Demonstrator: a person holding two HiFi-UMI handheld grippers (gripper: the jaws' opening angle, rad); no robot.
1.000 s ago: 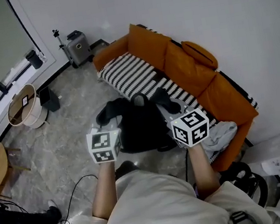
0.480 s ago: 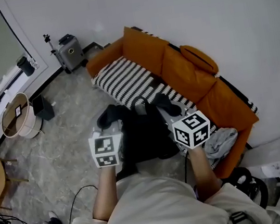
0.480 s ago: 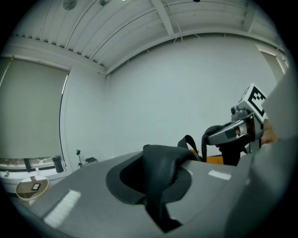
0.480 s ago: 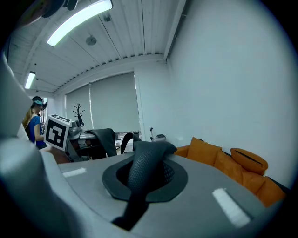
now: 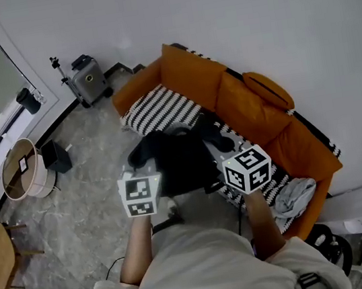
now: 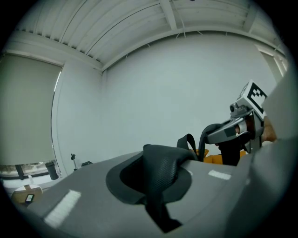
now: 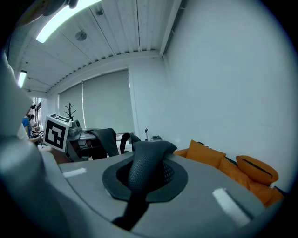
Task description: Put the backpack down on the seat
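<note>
Carrying stage, seen from the head and from both grippers. The backpack (image 5: 180, 161) hangs in the air in front of the person, slung between the two hand-held tools, and from above it overlaps the near edge of the seat (image 5: 138, 121). It does not rest on the seat, so by this reading the pick-up is done. What is left is to bring it fully over the seat, lower it and let go. The left gripper (image 6: 157, 183) has its jaws closed on the left shoulder strap (image 6: 160, 162), which rises between them as a folded hump. The right gripper (image 7: 139, 188) is likewise clamped on the right shoulder strap (image 7: 145, 165). Both straps are black padded bands with a fine dimpled mesh face, soft enough to crease where the jaws pinch them. The grey jaw faces around them look smooth and matt. The backpack body is black, rounded and limp-looking, most likely fabric, with a thin carry loop (image 6: 188, 142) at its top. The sofa (image 5: 314, 146) is orange, with blocky back cushions (image 5: 191, 69) and one oval bolster (image 5: 269, 90). Its seat is covered by a black-and-white striped cover (image 5: 162, 109) that lies flat. A crumpled pale cloth (image 5: 295, 194) sits at the sofa's near end, apart from the backpack. The floor (image 5: 86, 189) is grey, veined and slightly glossy, like stone tile.
</note>
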